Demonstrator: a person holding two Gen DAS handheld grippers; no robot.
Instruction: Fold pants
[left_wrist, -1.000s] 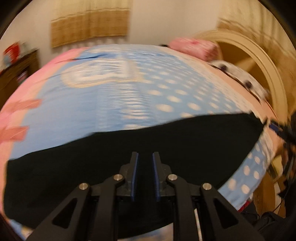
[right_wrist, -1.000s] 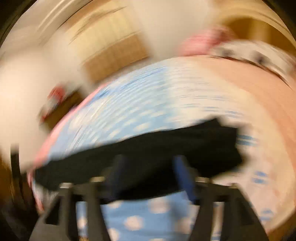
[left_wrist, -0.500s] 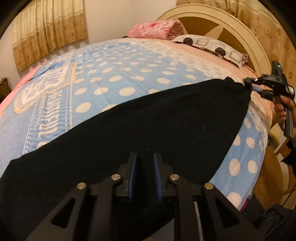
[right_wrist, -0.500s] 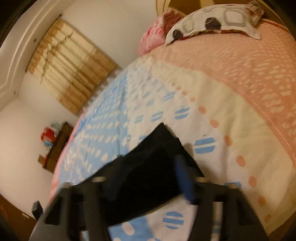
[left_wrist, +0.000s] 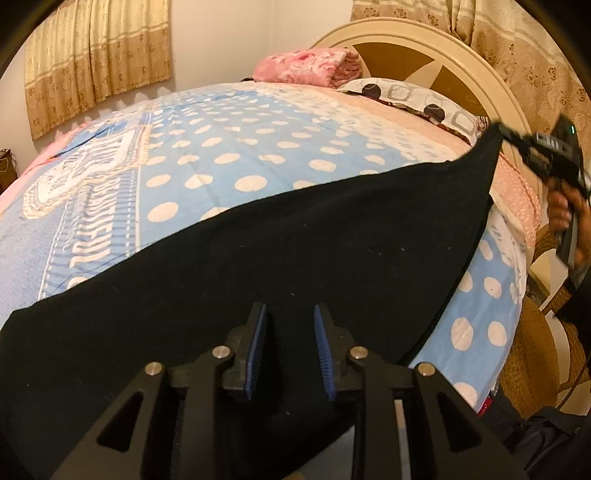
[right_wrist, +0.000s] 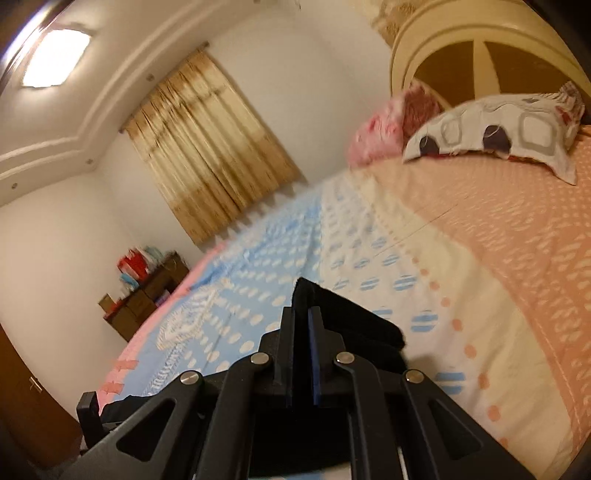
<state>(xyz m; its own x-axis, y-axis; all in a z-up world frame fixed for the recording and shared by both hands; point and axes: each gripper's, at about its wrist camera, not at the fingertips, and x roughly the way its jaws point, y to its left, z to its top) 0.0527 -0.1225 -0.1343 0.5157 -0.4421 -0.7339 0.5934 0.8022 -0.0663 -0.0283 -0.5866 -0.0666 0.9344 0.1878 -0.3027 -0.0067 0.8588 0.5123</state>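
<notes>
While the right gripper (right_wrist: 300, 332) is clamped on the pants (left_wrist: 295, 258) corner and the left gripper's (left_wrist: 290, 347) jaws are opening over the fabric, I'd keep that edge taut.

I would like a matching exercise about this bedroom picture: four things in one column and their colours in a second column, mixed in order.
Things:
1. pants
2. folded blanket beside the headboard
3. curtain
4. pillow

Colours:
A. golden beige
B. white with dark circles and grey squares
C. black
D. pink with a flower pattern

Right pairs: 1-C, 2-D, 3-A, 4-B
</notes>
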